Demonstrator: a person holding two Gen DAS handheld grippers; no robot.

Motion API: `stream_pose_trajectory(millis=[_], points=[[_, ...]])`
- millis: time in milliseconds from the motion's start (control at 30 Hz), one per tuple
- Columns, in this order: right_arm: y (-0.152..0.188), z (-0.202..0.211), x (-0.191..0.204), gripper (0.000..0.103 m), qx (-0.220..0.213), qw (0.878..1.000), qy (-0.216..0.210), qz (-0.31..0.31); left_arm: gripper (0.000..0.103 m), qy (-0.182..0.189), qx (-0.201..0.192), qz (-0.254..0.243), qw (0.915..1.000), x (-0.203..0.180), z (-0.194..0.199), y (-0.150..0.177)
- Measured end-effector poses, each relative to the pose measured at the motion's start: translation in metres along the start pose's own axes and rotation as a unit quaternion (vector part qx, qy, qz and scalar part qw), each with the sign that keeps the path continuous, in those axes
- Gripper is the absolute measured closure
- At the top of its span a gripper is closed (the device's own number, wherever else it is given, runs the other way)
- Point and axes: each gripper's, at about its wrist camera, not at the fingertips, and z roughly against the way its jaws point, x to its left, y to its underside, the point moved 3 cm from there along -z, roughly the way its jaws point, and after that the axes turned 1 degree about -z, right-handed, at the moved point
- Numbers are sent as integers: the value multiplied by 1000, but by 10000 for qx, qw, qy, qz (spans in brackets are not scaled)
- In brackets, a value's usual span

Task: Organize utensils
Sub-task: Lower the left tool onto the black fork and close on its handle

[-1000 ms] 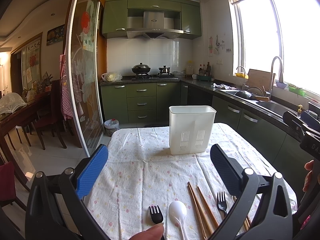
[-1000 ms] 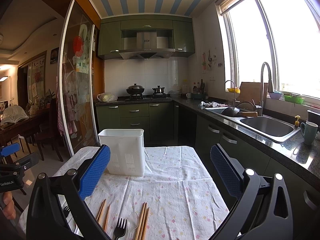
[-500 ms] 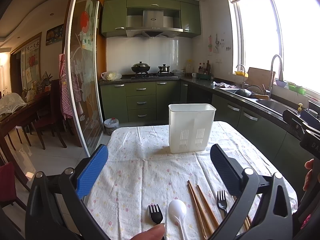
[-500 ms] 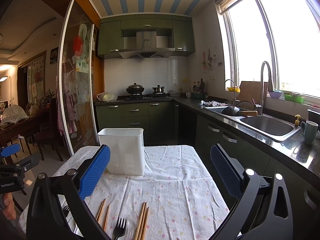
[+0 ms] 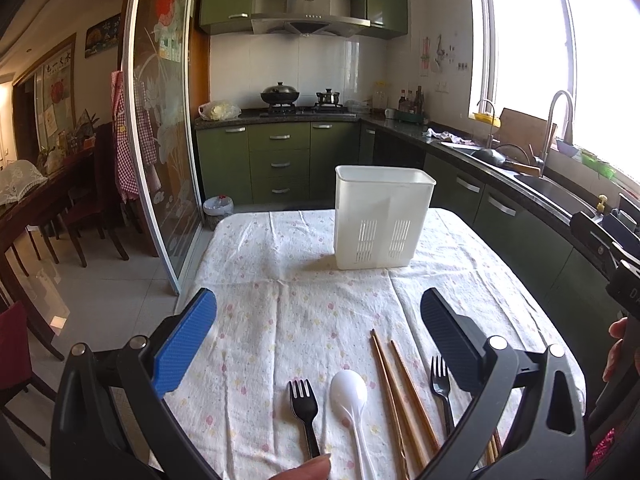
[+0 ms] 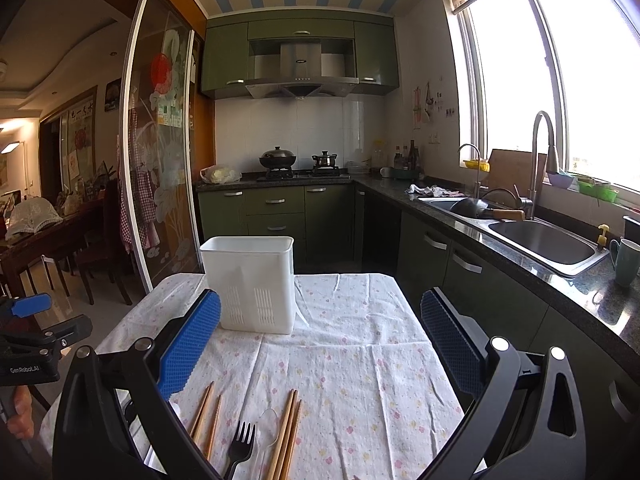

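Note:
A white slotted utensil holder (image 5: 382, 216) (image 6: 250, 282) stands upright at the far end of the cloth-covered table (image 5: 280, 300). Near the front edge lie a black fork (image 5: 304, 410), a white plastic spoon (image 5: 350, 396), wooden chopsticks (image 5: 400, 396) and a second black fork (image 5: 440, 384). In the right wrist view I see chopsticks (image 6: 286, 432), a black fork (image 6: 242, 442) and a clear spoon (image 6: 267, 426). My left gripper (image 5: 318, 336) hangs open above the utensils. Just as open, my right gripper (image 6: 320, 340) holds nothing.
A kitchen counter with a sink (image 6: 540, 236) runs along the right. A glass sliding door (image 5: 160, 160) and dining chairs stand to the left. Green cabinets and a stove (image 5: 300, 108) are at the back. A fingertip (image 5: 304, 470) shows at the bottom edge.
The left wrist view has tilted down slightly, so the holder sits a little lower in frame. Nothing on the table has moved and both grippers stay open.

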Motion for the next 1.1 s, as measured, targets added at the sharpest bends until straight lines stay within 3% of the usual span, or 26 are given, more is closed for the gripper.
stream_pose_trajectory(millis=[133,267,500,633,733,900,1100], points=[[2,-12,-1,4,353,9991,-250,-1,8,407,995,-58,9942,-5,-29,7],[3,-21,-4,4,565,9978,-342,-23,18,906,1953,229,9763,-4,-52,19],[16,-40,-2,4,1159,9920,-492,72,18,597,2916,195,9545,-4,-79,49],[22,-46,0,4,1302,9902,-502,88,26,521,3588,491,9307,4,-96,69],[26,-48,1,4,1382,9889,-541,90,39,309,3868,671,9192,12,-109,82],[31,-54,4,4,1624,9849,-597,67,52,140,4172,758,9055,18,-121,97],[35,-61,12,4,1879,9796,-701,109,62,-35,4189,772,9048,23,-124,99]])
